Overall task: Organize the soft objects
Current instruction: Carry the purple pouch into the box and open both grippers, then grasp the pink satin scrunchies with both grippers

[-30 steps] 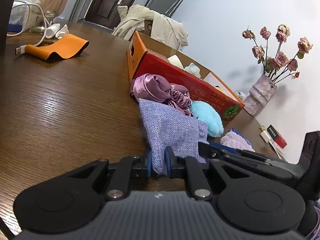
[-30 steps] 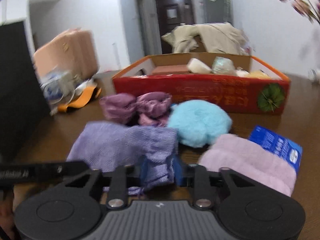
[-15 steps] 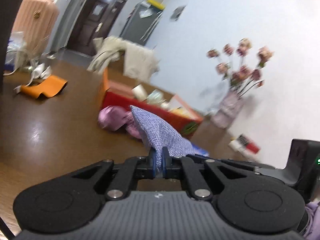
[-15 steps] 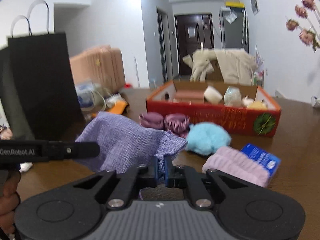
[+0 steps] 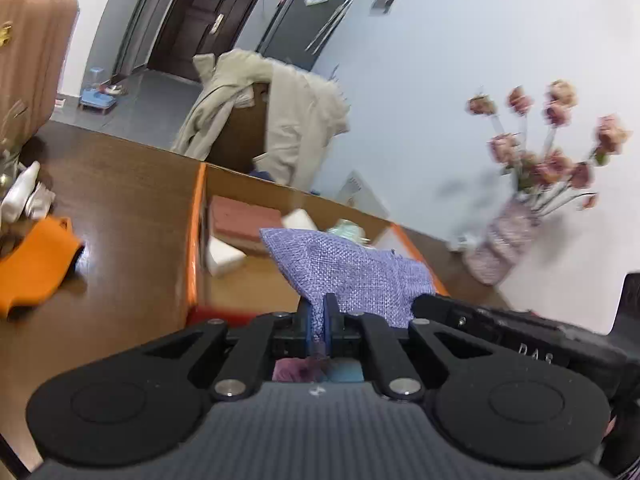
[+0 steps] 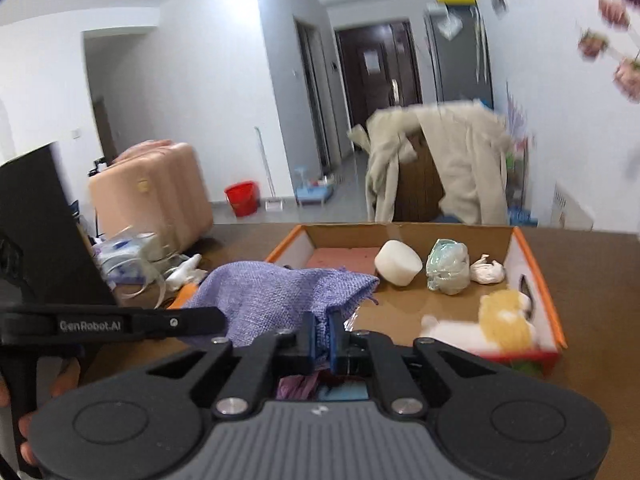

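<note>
Pouch, lilac and coarse-woven, hangs in the air over the near part of the open box, above the table. Left gripper and right gripper each pinch an edge of it, jaws pressed tight on the cloth.

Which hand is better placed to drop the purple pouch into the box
Right, slightly. Both tongs, left and right, pinch the purple pouch, but the right tongs' end already hangs over the box floor; the left's end is nearer the box wall.
</note>
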`<state>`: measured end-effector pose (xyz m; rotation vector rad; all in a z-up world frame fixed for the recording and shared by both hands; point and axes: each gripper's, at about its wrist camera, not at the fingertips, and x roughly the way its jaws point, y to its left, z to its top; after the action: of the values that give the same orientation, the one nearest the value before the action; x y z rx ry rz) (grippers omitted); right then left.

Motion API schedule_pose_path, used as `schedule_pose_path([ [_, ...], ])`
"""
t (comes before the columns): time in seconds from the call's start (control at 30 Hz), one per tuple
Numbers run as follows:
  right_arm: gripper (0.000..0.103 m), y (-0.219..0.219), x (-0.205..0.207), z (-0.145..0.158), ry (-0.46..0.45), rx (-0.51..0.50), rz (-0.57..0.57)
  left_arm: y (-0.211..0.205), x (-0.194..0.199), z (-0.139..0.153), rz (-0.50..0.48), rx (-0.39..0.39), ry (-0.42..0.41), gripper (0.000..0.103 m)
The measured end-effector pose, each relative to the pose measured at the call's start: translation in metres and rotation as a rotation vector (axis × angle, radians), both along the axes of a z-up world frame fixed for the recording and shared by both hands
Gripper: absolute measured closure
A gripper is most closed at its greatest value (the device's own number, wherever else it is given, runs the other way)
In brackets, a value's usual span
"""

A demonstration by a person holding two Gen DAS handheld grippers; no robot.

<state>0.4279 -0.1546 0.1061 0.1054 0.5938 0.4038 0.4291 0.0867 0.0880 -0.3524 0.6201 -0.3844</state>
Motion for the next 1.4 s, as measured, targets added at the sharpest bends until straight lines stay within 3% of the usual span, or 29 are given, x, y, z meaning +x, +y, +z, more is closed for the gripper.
schedule_pose_path([
  [0.1,0.097,0.006,0.049,-0.009,0.074,-0.020,0.005,-0.003,0.034,-0.005,0.015,0.044,0.021,0.097],
  [0.27,0.096,0.016,0.085,-0.034,0.153,-0.048,0.010,-0.004,0.058,-0.026,0.024,0.115,0.074,0.096],
  [0.33,0.094,0.017,0.088,-0.044,0.179,-0.044,0.018,-0.006,0.057,-0.033,0.024,0.147,0.071,0.092],
  [0.4,0.094,0.021,0.087,-0.054,0.192,-0.050,0.034,-0.006,0.052,-0.038,0.016,0.174,0.056,0.076],
  [0.57,0.090,0.025,0.082,-0.058,0.207,-0.060,0.056,-0.006,0.042,-0.034,0.028,0.195,0.038,0.060],
  [0.73,0.085,0.016,0.053,-0.026,0.134,-0.084,0.042,-0.005,0.019,-0.010,0.041,0.201,-0.004,0.059],
  [0.83,0.083,0.001,0.021,0.003,0.066,-0.083,0.014,-0.003,-0.013,0.013,0.069,0.208,-0.057,0.057],
  [0.97,0.070,-0.022,-0.046,0.036,-0.052,-0.084,-0.038,0.000,-0.081,0.043,0.136,0.206,-0.173,0.031],
  [1.07,0.060,-0.040,-0.122,0.049,-0.176,-0.088,-0.092,0.001,-0.143,0.056,0.164,0.217,-0.261,0.022],
  [1.13,0.048,-0.049,-0.169,0.049,-0.235,-0.092,-0.120,0.002,-0.187,0.057,0.189,0.227,-0.302,0.013],
  [1.2,0.043,-0.057,-0.221,0.041,-0.290,-0.091,-0.148,0.001,-0.232,0.051,0.214,0.246,-0.346,0.006],
  [1.33,0.030,-0.061,-0.301,0.018,-0.344,-0.097,-0.203,0.001,-0.312,0.027,0.236,0.322,-0.438,0.001],
  [1.4,0.028,-0.056,-0.334,0.003,-0.350,-0.113,-0.228,0.000,-0.345,0.011,0.265,0.364,-0.459,0.000],
])
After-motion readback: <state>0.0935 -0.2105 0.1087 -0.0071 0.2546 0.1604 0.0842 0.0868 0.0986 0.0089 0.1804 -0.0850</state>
